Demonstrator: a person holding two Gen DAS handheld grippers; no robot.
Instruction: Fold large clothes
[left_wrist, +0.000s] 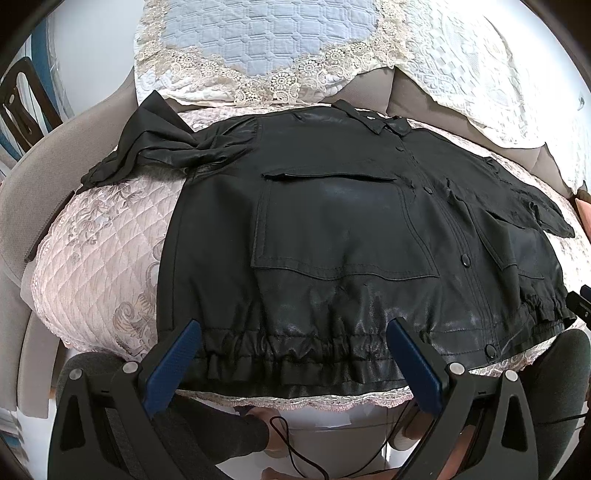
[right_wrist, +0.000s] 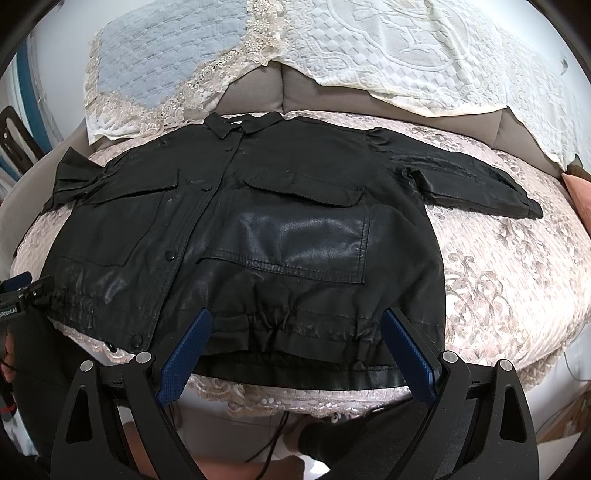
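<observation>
Glossy black jacket (left_wrist: 332, 236) spread flat on quilted cover (left_wrist: 99, 266).

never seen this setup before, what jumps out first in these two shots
A black jacket lies spread front-up across a pink quilted cover, collar at the far edge. Both grippers hang open at its gathered hem: left gripper, right gripper. One sleeve is bunched; the other lies straight.

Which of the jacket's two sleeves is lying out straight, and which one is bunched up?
The sleeve on the right gripper's side lies out flat and straight on the quilted cover. The left-side sleeve is bunched and twisted near its shoulder.
</observation>
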